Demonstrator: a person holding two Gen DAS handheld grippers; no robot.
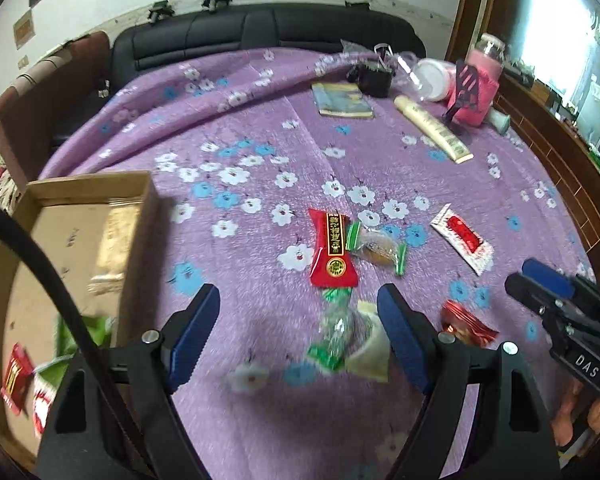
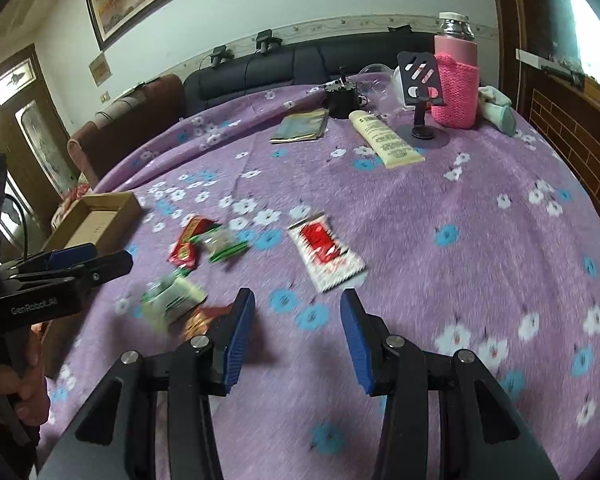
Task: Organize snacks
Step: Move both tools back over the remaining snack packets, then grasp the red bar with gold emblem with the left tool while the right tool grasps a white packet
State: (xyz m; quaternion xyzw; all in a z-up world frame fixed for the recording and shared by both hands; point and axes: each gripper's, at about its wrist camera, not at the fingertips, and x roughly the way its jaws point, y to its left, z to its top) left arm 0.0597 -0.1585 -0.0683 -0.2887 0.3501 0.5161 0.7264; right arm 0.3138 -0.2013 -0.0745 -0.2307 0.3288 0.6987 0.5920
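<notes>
Several snacks lie on the purple flowered cloth [image 1: 260, 128]: a long red packet [image 1: 332, 248], an orange cake in clear wrap [image 1: 376, 246], a white-and-red packet [image 1: 462, 238], a red foil packet [image 1: 466, 322], a green-wrapped candy [image 1: 332, 336] and a pale packet [image 1: 370, 346]. My left gripper [image 1: 298, 292] hangs open above the green candy and holds nothing. My right gripper [image 2: 297, 296] is open too, with bare cloth between its fingers; the white-and-red packet [image 2: 324, 254] lies just beyond them. The red foil packet [image 2: 204, 318] is partly hidden by a blue pad. A cardboard box [image 1: 140, 216] at the left holds green and red snacks.
At the far side stand a pink flask [image 2: 456, 84], a black phone stand [image 2: 420, 80], a cream tube [image 2: 384, 142], a booklet [image 2: 300, 126] and a dark small item [image 2: 340, 100]. A black sofa [image 2: 260, 68] lies behind, and a wooden cabinet [image 2: 572, 140] at the right.
</notes>
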